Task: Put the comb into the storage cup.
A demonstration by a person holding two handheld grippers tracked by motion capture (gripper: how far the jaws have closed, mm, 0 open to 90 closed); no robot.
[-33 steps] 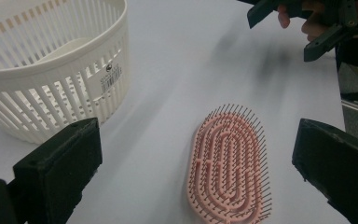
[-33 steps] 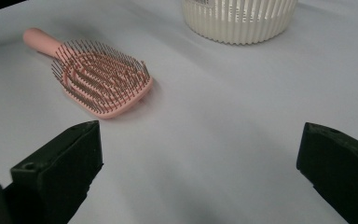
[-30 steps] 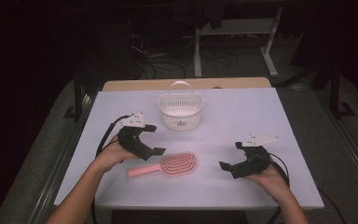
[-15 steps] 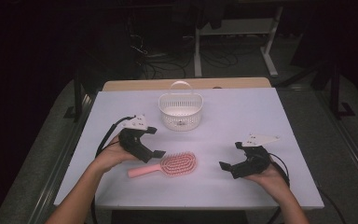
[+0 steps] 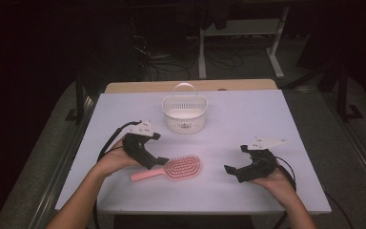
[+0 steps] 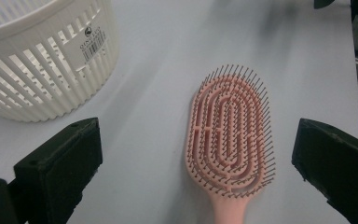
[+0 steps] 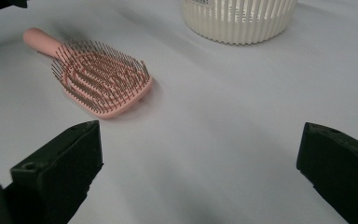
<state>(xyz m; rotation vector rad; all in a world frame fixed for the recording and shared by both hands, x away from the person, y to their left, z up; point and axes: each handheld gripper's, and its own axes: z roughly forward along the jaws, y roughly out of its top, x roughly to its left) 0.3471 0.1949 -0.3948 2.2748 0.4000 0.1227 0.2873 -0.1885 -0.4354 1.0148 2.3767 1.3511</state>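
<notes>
From the high view, your left gripper (image 5: 158,161) sat right at the handle end of the pink hairbrush (image 5: 174,168), which lay flat on the white table (image 5: 248,114), bristles up, in front of the white basket (image 5: 185,113). Your right gripper (image 5: 233,171) rested well apart from the brush, off to its right, holding nothing.

In the left gripper view, you had the jaws spread wide with the hairbrush (image 6: 230,135) lying between them, not touched by either; the basket (image 6: 42,60) stood just beyond, empty as far as could be seen.

In the right gripper view, your jaws gaped just as wide over bare table, the brush (image 7: 100,81) and the basket (image 7: 238,18) both farther off.

My read: nothing was grasped yet, so the pickup and any move to the basket were all left to do.
</notes>
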